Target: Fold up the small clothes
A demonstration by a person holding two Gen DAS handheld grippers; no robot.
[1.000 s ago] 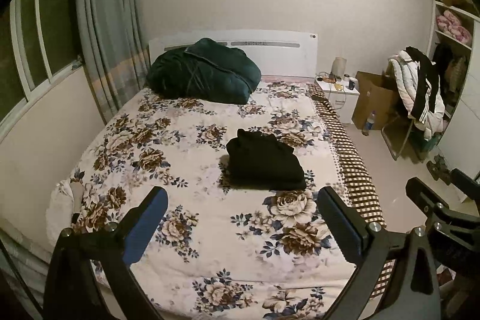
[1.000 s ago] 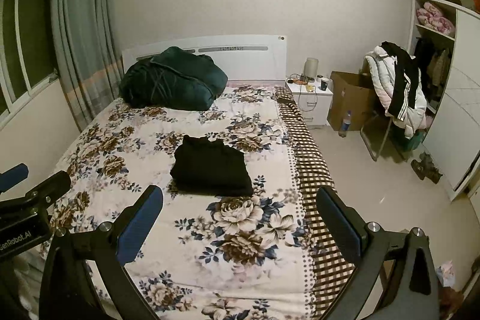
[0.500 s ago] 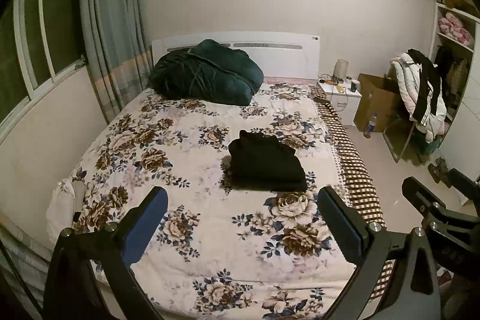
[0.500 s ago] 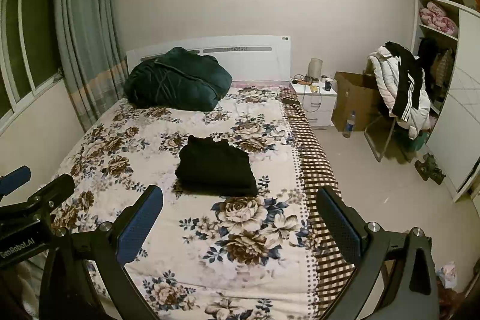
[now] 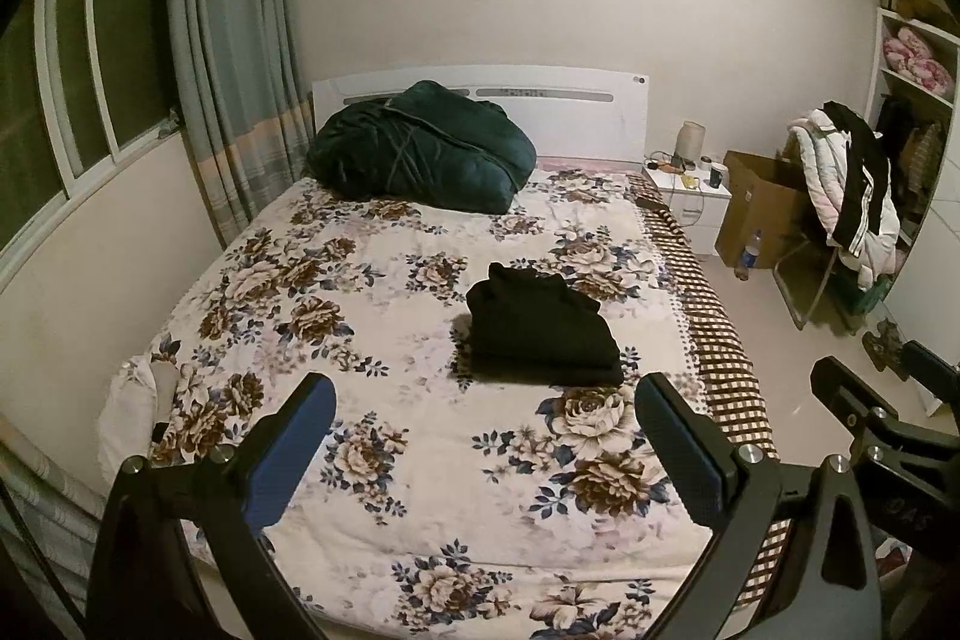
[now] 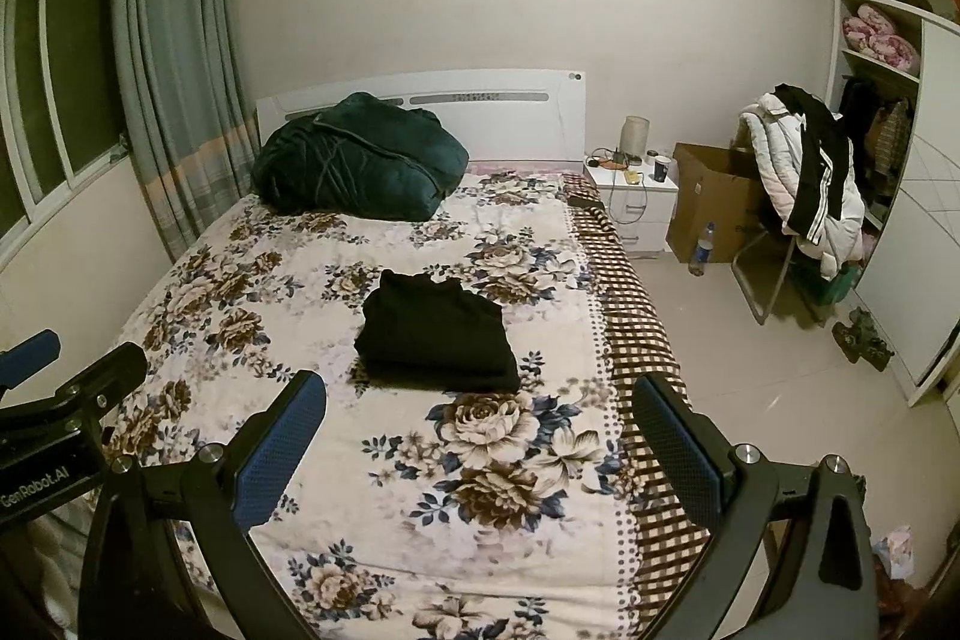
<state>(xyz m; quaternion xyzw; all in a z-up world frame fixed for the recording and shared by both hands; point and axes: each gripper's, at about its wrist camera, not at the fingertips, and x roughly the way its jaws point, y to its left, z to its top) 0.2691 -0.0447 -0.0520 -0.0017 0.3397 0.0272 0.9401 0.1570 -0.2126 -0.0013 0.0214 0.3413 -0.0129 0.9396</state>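
A black garment (image 5: 543,331) (image 6: 438,337) lies folded into a neat rectangle on the flowered bedspread (image 5: 384,340) (image 6: 288,304), right of the bed's middle. My left gripper (image 5: 483,451) hangs open above the foot of the bed, well short of the garment, nothing between its blue-padded fingers. My right gripper (image 6: 480,445) is open too, at about the same distance, and holds nothing. Each gripper shows at the edge of the other's view: the right gripper (image 5: 870,418), the left gripper (image 6: 60,388).
A dark green quilt bundle (image 5: 420,157) sits at the headboard. Right of the bed are a white nightstand (image 6: 633,196), a cardboard box (image 6: 714,202), a chair piled with coats (image 6: 804,178) and a white wardrobe (image 6: 924,244). A window and curtain (image 5: 228,58) line the left wall.
Both grippers have drawn back and up a little from the bed, so the garment looks slightly smaller and higher. Both stay open; the garment has not moved.
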